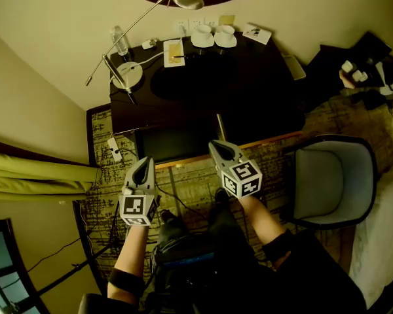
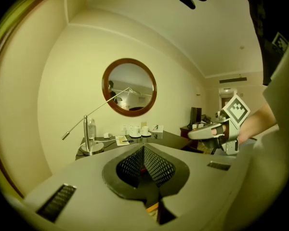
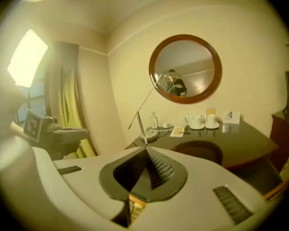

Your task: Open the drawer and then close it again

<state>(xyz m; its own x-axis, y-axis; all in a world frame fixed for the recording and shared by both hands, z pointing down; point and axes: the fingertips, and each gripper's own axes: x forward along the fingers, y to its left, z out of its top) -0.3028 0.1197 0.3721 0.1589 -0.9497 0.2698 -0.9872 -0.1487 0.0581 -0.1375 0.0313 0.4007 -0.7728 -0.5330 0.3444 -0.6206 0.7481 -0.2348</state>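
Gripping: nothing is held by either tool.
Left gripper (image 1: pixel 143 162): jaws pressed together, empty.
Right gripper (image 1: pixel 217 146): jaws closed, empty.
Drawer (image 1: pixel 177 146): set in the desk (image 1: pixel 203 90) front, just beyond both grippers.

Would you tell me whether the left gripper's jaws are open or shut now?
Shut and empty: in the left gripper view, the left gripper shows its two meshed pads meeting at the tips, nothing between them.

I see free carpet (image 1: pixel 187 178) in front of desk (image 1: pixel 249 90); lamp (image 1: pixel 126 74) crowds desk's left end, cups (image 1: pixel 213 36) its back edge, chair (image 1: pixel 331 178) sits rt of desk.
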